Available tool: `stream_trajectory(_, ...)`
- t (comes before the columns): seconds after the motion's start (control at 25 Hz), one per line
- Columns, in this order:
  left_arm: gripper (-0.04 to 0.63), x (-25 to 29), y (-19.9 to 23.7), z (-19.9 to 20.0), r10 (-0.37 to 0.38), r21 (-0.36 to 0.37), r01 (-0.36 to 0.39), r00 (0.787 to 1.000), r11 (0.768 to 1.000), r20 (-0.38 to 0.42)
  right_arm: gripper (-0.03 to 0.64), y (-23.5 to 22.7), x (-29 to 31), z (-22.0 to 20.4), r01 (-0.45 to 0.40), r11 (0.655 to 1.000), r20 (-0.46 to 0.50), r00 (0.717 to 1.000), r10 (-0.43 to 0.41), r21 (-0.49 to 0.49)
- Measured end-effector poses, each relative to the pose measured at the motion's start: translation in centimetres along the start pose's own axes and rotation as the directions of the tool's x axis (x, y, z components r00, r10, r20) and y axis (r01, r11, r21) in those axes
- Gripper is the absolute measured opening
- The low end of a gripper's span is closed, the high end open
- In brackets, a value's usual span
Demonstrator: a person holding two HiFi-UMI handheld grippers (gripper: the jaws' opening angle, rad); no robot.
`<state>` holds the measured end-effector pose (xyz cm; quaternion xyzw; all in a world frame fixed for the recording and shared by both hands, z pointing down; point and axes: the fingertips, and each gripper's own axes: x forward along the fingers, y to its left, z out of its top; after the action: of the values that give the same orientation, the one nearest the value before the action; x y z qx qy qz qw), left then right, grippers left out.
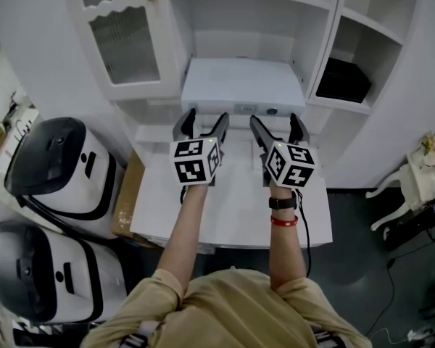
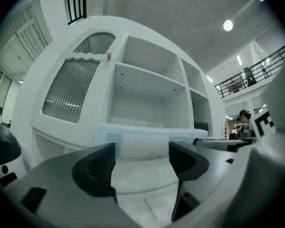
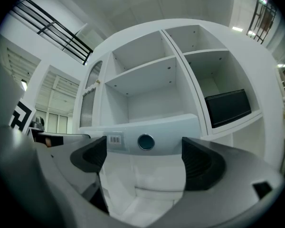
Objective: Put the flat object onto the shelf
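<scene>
Above the white counter (image 1: 232, 216), the left gripper (image 1: 206, 119) and the right gripper (image 1: 276, 122) both keep their jaws spread and empty, just before the white flat object (image 1: 243, 85) lying at the front edge of the cabinet's (image 1: 172, 42) middle shelf.

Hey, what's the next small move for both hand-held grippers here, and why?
Probably ease both forward to the front edge of the flat white object: the left hand-held gripper and right hand-held gripper stand open and empty, just short of it.
</scene>
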<state>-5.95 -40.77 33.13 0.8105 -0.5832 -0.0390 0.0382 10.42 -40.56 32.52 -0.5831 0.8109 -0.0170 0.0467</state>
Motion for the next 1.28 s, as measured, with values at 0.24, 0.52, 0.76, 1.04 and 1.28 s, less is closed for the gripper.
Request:
stream_trajectory(0.24,0.365,1.0,0.4,0.2,-0.001,-0.004,0.001,1.0,1.0,-0.001,0.505,-0.3,0.8,0.1,0.003,1.0,-0.001,1.0,-0.003,0.004)
stream_trajectory(0.52,0.364,2.2,0.7,0.1,0.001,-0.002,-0.001,1.0,1.0,-0.002,0.503,-0.8,1.9,0.1,0.005,1.0,0.0,1.0,-0.005,0.007)
stream_trajectory(0.76,0.362,3.2,1.0,0.1,0.003,0.023,-0.002,1.0,1.0,-0.008,0.492,-1.3,2.8,0.1,0.006,1.0,0.001,1.0,-0.006,0.013)
stream_trajectory(1.04,0.362,4.6,1.2,0.3,0.007,0.02,-0.006,1.0,1.0,-0.006,0.417,-2.5,3.7,0.3,0.027,1.0,-0.001,1.0,-0.027,0.013)
stream_trajectory(1.28,0.362,6.0,1.3,0.2,0.007,0.026,-0.007,1.0,1.0,-0.012,0.408,-3.3,4.9,0.3,0.028,1.0,-0.006,1.0,-0.028,0.013)
